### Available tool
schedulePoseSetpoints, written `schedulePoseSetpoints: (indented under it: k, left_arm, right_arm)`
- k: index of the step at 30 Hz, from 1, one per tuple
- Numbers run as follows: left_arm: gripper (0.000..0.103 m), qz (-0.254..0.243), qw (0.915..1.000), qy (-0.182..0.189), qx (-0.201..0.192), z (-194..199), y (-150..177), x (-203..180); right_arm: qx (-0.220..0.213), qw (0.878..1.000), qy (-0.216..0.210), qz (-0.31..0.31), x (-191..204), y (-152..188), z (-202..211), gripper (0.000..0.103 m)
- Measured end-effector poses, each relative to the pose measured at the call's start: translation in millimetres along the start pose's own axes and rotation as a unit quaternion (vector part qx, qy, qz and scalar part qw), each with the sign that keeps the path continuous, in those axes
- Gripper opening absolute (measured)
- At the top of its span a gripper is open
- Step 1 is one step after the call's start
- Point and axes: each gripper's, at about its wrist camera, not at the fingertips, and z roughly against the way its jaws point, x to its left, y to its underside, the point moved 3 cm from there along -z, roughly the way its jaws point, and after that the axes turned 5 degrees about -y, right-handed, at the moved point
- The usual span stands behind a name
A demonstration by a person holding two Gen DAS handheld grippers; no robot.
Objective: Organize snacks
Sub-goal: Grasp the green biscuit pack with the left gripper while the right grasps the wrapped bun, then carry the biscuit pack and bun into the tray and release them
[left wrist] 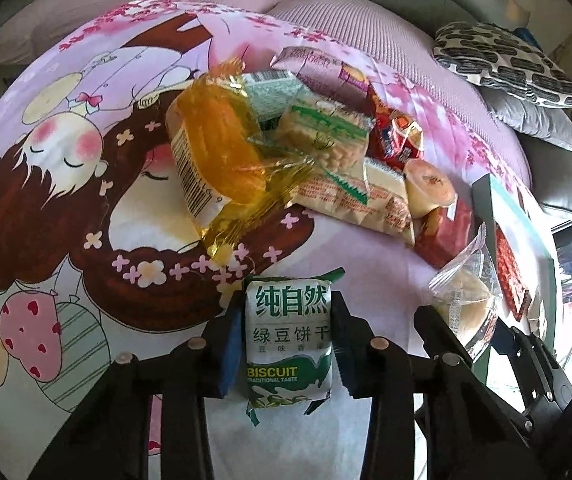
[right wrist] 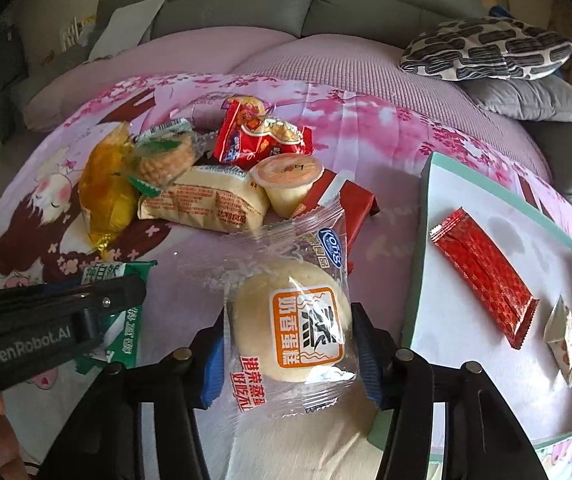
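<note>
My left gripper (left wrist: 288,332) is shut on a green and white biscuit pack (left wrist: 289,336), held above the cartoon bedspread; it also shows in the right wrist view (right wrist: 114,320). My right gripper (right wrist: 290,344) is shut on a clear-wrapped steamed cake (right wrist: 292,328), also visible in the left wrist view (left wrist: 466,304). A pile of snacks lies ahead: a yellow pack (left wrist: 218,152), a cracker pack (left wrist: 326,132), a cream bread pack (right wrist: 206,204), a jelly cup (right wrist: 288,184) and red packs (right wrist: 262,136). A teal-rimmed white tray (right wrist: 420,240) at the right holds a red bar (right wrist: 484,276) and a small white pack (right wrist: 566,340).
The bedspread (left wrist: 46,220) covers a pink mattress. A grey headboard (right wrist: 306,0) stands behind. A patterned cushion (right wrist: 486,48) and a grey pillow (right wrist: 534,100) lie at the far right. The left gripper's body (right wrist: 46,320) is close on the left of the right gripper.
</note>
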Motion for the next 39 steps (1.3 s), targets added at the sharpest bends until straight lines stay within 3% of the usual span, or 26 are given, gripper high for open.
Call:
schedulePoseSetpoints:
  k: [17, 25, 32, 39]
  left_arm:
    - [0.041, -0.025, 0.9927, 0.022, -0.116, 62, -8, -24]
    - [0.041, -0.073, 0.9845, 0.041, -0.154, 76, -2, -61]
    - [0.041, -0.143, 0.9691, 0.085, -0.182, 88, 12, -114]
    - [0.041, -0.201, 0.9556, 0.129, -0.172, 87, 31, -164]
  right_arm:
    - [-0.082, 0.994, -0.022, -0.072, -31, -12, 55, 0.057]
    - [-0.112, 0.984, 0.010, -0.141, -80, -5, 82, 0.057]
    - [-0.106, 0.966, 0.064, -0.225, -141, 15, 93, 0.057]
    - [-0.104, 0.932, 0.112, -0.328, -206, 47, 111, 0.057]
